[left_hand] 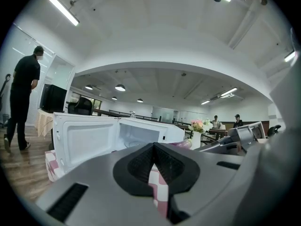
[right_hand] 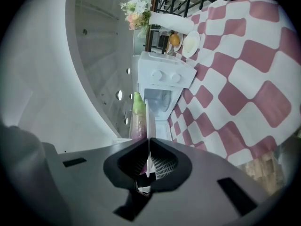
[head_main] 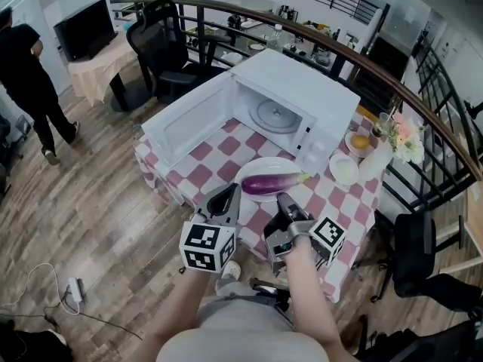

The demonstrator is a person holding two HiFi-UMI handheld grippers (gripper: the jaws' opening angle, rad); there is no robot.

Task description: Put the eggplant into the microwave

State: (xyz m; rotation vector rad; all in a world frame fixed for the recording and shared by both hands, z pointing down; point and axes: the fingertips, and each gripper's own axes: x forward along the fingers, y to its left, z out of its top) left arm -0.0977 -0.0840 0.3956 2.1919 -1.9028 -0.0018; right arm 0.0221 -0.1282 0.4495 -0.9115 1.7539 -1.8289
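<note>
Right gripper (right_hand: 147, 141) is pinching the thin edge of the white plate (right_hand: 146, 119). Its jaws are pressed close with only the rim between them. The purple eggplant (head_main: 270, 183) lies on that plate, just in front of the microwave (head_main: 302, 100) and over the checked table (head_main: 215, 148). I can't tell if the plate is off the cloth.

My left gripper (left_hand: 153, 146) has its jaws pressed together on nothing (I can see the tablecloth through the gap under the tips). It hangs beside the plate's near edge.

The microwave door (head_main: 189, 119) is swung wide to the left. The round glass tray (head_main: 275, 115) inside is bare.

So I think I am at the carrying step: the plate is gripped, but the eggplant is not inside yet. Next I need to keep the plate flat so the eggplant does not roll off. Then I slide it straight into the opening. A plate held by one edge could tip, so I should go slowly.
</note>
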